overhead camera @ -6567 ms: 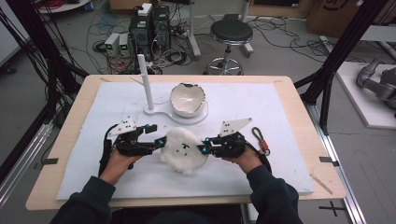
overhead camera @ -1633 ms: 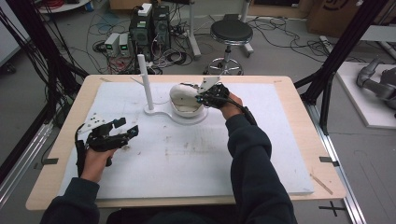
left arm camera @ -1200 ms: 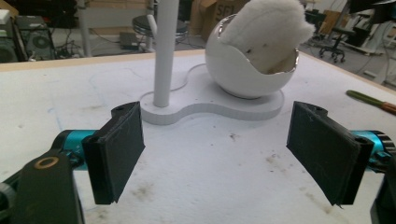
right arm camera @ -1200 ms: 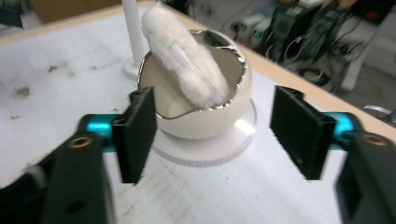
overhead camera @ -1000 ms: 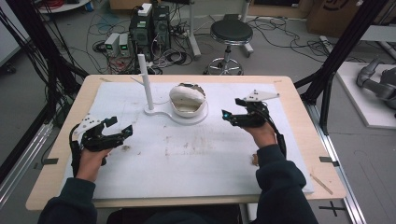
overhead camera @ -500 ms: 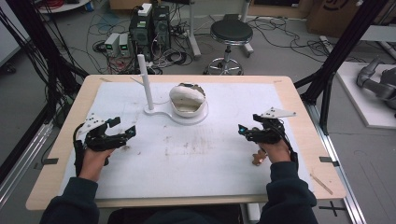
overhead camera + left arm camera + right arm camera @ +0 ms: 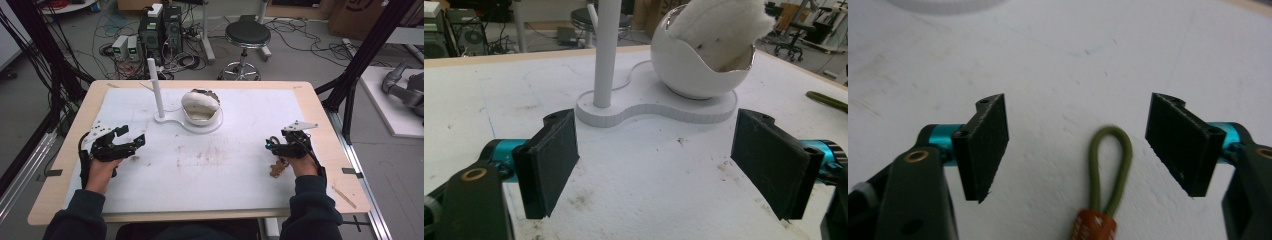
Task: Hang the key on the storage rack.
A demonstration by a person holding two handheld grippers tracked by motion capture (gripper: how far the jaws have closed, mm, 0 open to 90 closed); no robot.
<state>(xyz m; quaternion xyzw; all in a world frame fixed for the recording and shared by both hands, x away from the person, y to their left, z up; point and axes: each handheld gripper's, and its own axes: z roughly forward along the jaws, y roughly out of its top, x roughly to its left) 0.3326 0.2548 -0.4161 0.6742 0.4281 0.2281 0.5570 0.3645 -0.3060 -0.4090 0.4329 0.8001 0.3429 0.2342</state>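
Your right claw [image 7: 1078,150] hangs released, its jaws having just eased inward a little, with the green cord loop [image 7: 1110,167] lying on the tabletop [image 7: 240,165] between them, nearer the right pad and seemingly untouched, though the loop is blurred. The loop's brown tag [image 7: 1095,227] lies at its near end. Your left claw [image 7: 654,165] is also released and empty, facing the white egg-shaped bowl [image 7: 696,70] that holds white fluff [image 7: 719,25]. A white post [image 7: 606,50] stands just beside the bowl on their shared base [image 7: 659,107]. Nothing blocks the loop.

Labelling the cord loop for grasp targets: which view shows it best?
The right gripper view: the olive cord loop lies sharp on the white mat between the open jaws, touching neither, with its brown tag at the bottom edge. The high view gives a small dark shape beside the right gripper.
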